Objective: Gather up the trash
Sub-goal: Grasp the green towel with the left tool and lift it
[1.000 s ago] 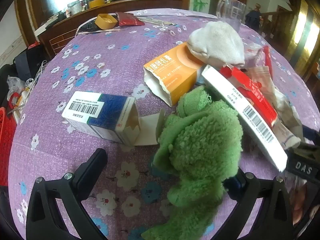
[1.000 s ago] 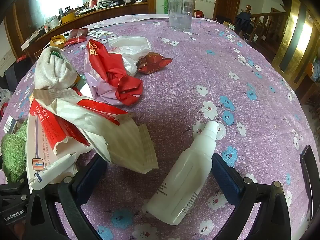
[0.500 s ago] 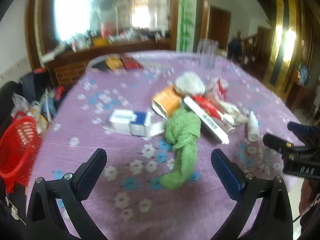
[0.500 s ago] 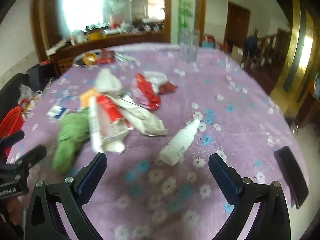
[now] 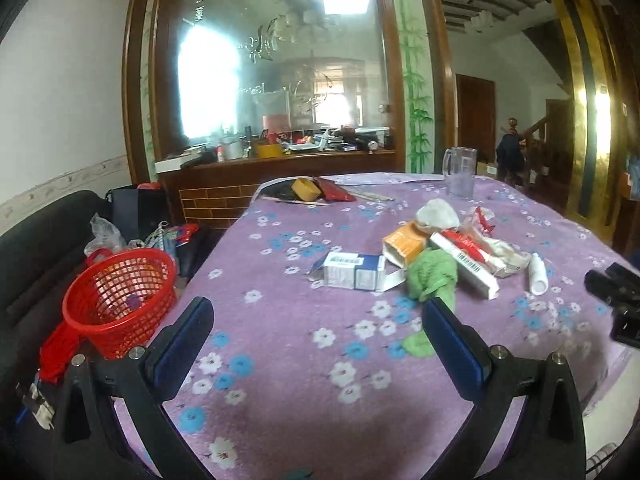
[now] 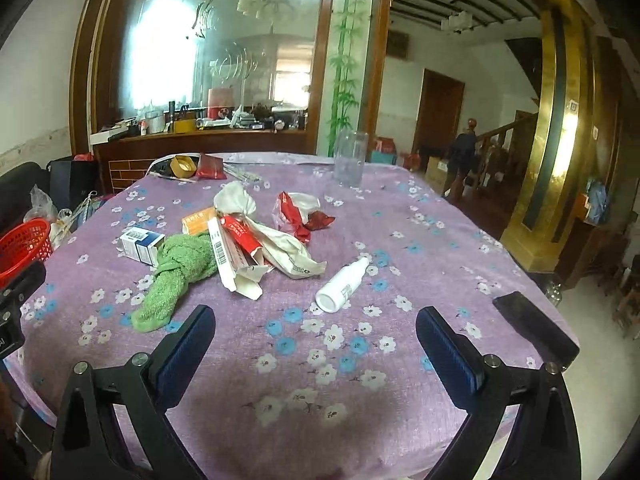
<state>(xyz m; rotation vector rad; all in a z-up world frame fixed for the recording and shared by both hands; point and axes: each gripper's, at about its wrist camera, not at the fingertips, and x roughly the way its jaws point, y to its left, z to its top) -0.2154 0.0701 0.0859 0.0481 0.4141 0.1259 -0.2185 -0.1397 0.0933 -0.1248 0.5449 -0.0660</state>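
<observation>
Left wrist view: left claw [image 5: 316, 320] spread, empty, short of green terry cloth [image 5: 432, 276]; red mesh basket [image 5: 120, 300] sits left, likely for trash.

Right claw [image 6: 314, 330] also spread, empty.

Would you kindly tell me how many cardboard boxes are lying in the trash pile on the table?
3, perhaps more hidden under the wrappers: a blue-and-white box nearest the red basket, an orange box behind it, and a long white barcoded box beside the green cloth.
</observation>
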